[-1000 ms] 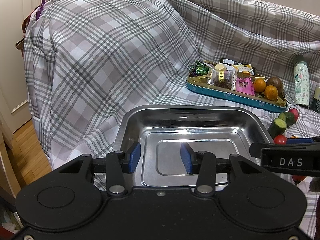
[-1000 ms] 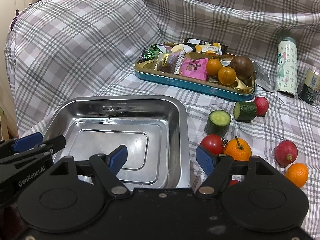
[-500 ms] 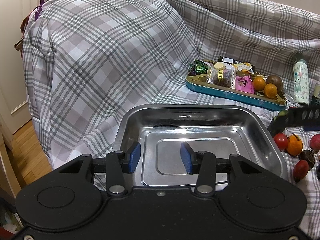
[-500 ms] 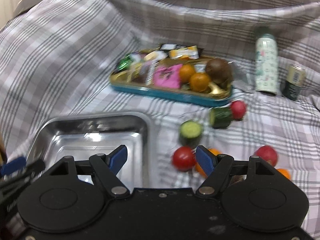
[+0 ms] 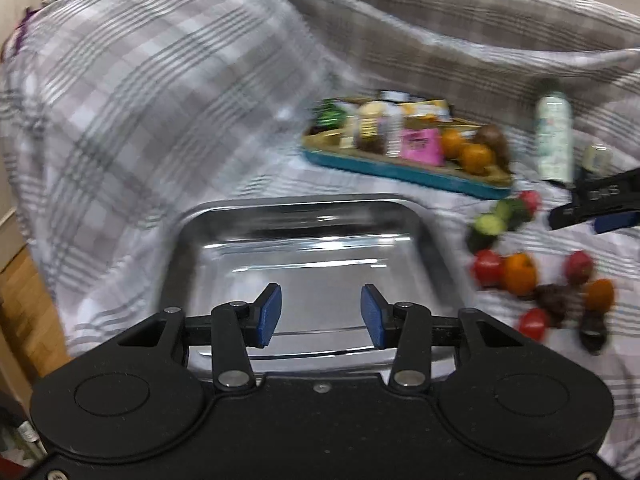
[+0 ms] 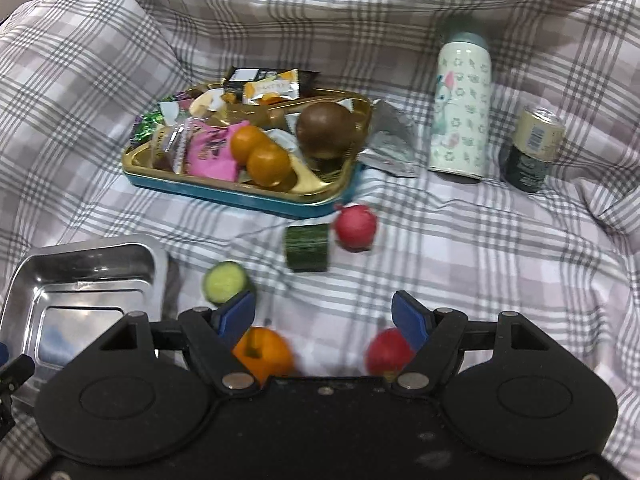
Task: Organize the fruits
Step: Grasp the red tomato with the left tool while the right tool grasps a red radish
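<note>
An empty steel tray (image 5: pixel 424 236) lies on the plaid cloth, and my left gripper (image 5: pixel 321 314) hovers open over its near part. Right of it loose fruit lies scattered: a tomato (image 5: pixel 487 267), an orange (image 5: pixel 519 274), cucumber pieces (image 5: pixel 490 226) and red round fruits (image 5: pixel 579 266). My right gripper (image 6: pixel 324 318) stands open above the cloth, nothing between its pads; an orange (image 6: pixel 262 354) and a red fruit (image 6: pixel 388 354) sit just beneath its fingers. Ahead lie a cucumber slice (image 6: pixel 225 282), a cucumber chunk (image 6: pixel 307 248) and a red fruit (image 6: pixel 355 227). The steel tray (image 6: pixel 156 264) is at lower left.
A teal and gold snack tin (image 6: pixel 240 196) holds wrappers, two oranges (image 6: pixel 260 156) and a brown round fruit (image 6: pixel 326 130). A white patterned bottle (image 6: pixel 460 108) and a small can (image 6: pixel 534 148) stand at the back right. Draped plaid cloth rises behind; wooden floor (image 5: pixel 20 320) shows at left.
My right gripper has swung rightward from over the steel tray to above the loose fruit. The left view has shifted right and blurred, with the fruit pile now in sight.
</note>
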The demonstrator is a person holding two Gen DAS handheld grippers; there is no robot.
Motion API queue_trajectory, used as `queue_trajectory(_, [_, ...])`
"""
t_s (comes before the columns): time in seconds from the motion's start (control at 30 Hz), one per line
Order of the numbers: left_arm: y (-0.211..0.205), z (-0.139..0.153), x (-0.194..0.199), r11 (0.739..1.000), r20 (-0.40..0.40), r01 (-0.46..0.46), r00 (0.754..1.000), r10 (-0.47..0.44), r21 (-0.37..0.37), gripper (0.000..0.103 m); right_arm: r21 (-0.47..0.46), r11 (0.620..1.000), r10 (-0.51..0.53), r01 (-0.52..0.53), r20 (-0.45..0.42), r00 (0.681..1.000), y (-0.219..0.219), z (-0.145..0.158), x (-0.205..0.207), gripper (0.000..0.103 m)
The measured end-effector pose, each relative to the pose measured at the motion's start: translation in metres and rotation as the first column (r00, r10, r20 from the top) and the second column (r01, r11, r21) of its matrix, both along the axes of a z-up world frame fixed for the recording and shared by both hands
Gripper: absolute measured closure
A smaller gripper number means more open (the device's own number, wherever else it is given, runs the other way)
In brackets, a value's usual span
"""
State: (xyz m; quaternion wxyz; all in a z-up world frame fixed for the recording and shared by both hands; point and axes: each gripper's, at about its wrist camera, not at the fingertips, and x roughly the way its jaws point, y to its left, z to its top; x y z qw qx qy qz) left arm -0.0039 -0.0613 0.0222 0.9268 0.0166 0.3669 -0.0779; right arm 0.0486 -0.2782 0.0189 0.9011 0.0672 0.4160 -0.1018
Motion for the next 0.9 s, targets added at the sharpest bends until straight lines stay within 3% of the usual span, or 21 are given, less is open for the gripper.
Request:
queue_trajectory(0.17, [-0.043, 0.004, -0.013, 0.99, -0.012, 0.138, 0.99, -0.138, -0.031, 0.051, 0.098, 0.994, 0.05, -0.047, -0.021, 0.999, -0.032, 0.003, -0.01, 0.027])
queue_trajectory(0.4, [-0.093, -0.01, -0.024, 0.958, -0.046, 0.287, 0.957, -0.287, -0.008, 0.051, 0.252, 0.968, 0.013, -0.001, -0.044, 0.999, -0.07, -0.004, -0.018, 0.027])
queue_trajectory(0.63, [-0.113, -0.016, -0.028, 0.943, -0.055, 0.334, 0.942, -0.332, 0.016, 0.051, 0.29, 0.957, 0.046, -0.027, -0.061, 0.997, -0.076, -0.008, -0.017, 0.028])
queue_trajectory(0.8, [-0.121, -0.024, -0.023, 0.942, -0.07, 0.336, 0.94, -0.333, 0.022, 0.051, 0.244, 0.969, 0.062, -0.036, -0.101, 0.993, -0.069, -0.016, -0.012, 0.03])
queue_trajectory(0.9, [-0.125, -0.027, -0.02, 0.941, -0.077, 0.336, 0.94, -0.333, 0.028, 0.051, 0.212, 0.977, 0.064, -0.038, -0.116, 0.991, -0.065, -0.019, -0.01, 0.037])
